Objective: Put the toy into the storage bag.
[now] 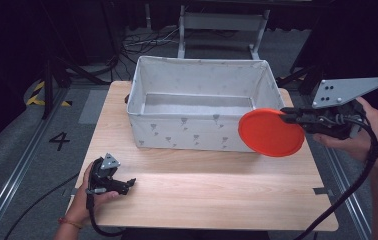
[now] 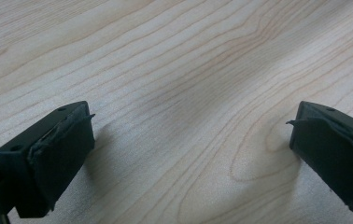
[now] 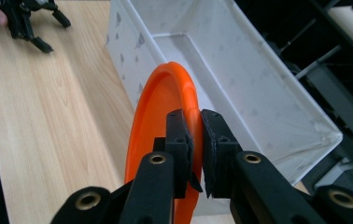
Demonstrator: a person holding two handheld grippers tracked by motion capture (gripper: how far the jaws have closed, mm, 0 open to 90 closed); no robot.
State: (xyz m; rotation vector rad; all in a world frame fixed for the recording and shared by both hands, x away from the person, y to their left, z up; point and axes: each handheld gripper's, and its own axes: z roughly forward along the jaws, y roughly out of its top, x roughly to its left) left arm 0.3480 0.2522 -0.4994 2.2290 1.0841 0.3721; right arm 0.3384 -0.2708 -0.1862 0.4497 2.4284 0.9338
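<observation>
Left gripper [image 1: 129, 182] rests low on wooden table [image 1: 217, 192] near front-left corner, jaws spread wide, nothing between. Right gripper [image 3: 197, 135] clamps rim of orange plate [image 1: 271, 132], held on edge above table beside white fabric bin's [image 1: 197, 131] right front corner.

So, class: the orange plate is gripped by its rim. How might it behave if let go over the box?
The orange plate keeps its shape pinched at one edge by the right gripper, so probably stiff and light. Being round and thin, it might roll or wobble before settling flat.
</observation>
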